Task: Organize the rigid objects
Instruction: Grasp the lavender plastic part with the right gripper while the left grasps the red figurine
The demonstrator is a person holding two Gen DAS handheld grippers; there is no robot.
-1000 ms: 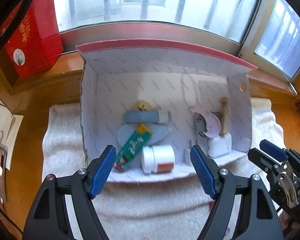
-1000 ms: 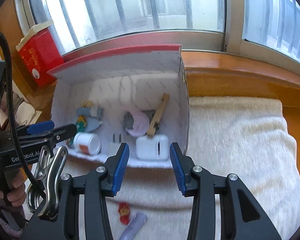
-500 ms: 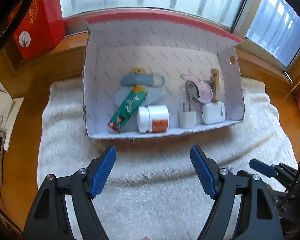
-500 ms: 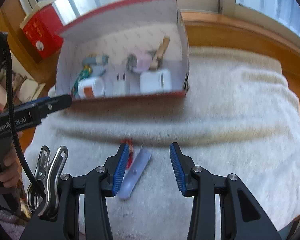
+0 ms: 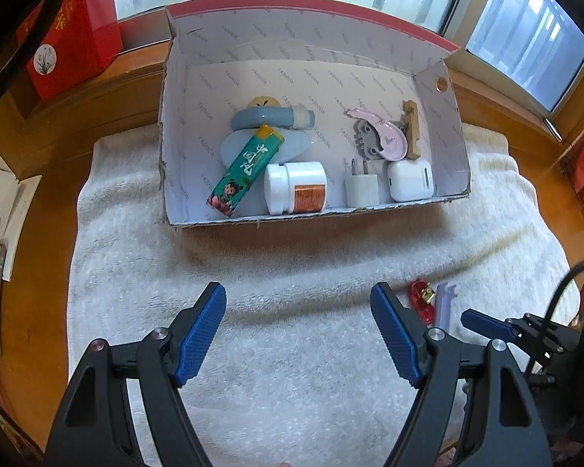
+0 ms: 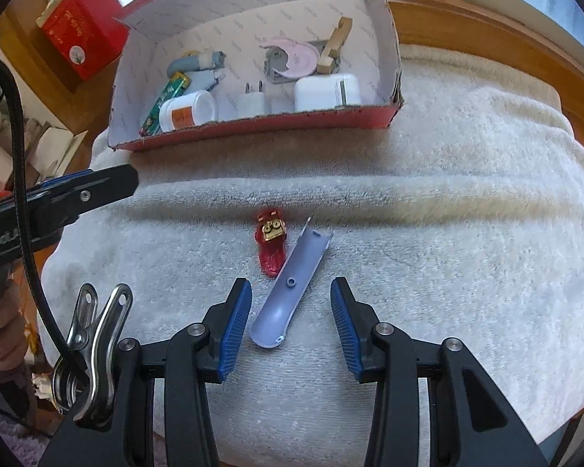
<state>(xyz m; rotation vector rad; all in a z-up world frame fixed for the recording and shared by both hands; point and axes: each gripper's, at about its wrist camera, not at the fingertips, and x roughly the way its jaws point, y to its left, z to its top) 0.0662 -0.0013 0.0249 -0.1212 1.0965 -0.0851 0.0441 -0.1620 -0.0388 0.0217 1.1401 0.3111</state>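
Hanging over the white towel (image 5: pixel 292 264), the left gripper (image 5: pixel 298 330) is spread wide with nothing in it. To its right, the right gripper (image 6: pixel 290 321) is spread too, its fingers on each side of the purple scoop (image 6: pixel 292 280), not touching. A red clip (image 6: pixel 270 243) lies just beside the scoop. The box (image 6: pixel 253 122) sits farther back.

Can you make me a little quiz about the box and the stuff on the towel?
1. True or false: the red clip lies inside the box.
2. Which thing lies between the right gripper jaws? A) white jar B) purple scoop C) green tube
3. Fill in: the left gripper holds ______.

Key
1. False. It lies on the towel, in front of the box.
2. B. The purple scoop lies partly between the open jaws, untouched; the white jar and green tube are in the box.
3. Nothing; its jaws are open above bare towel.
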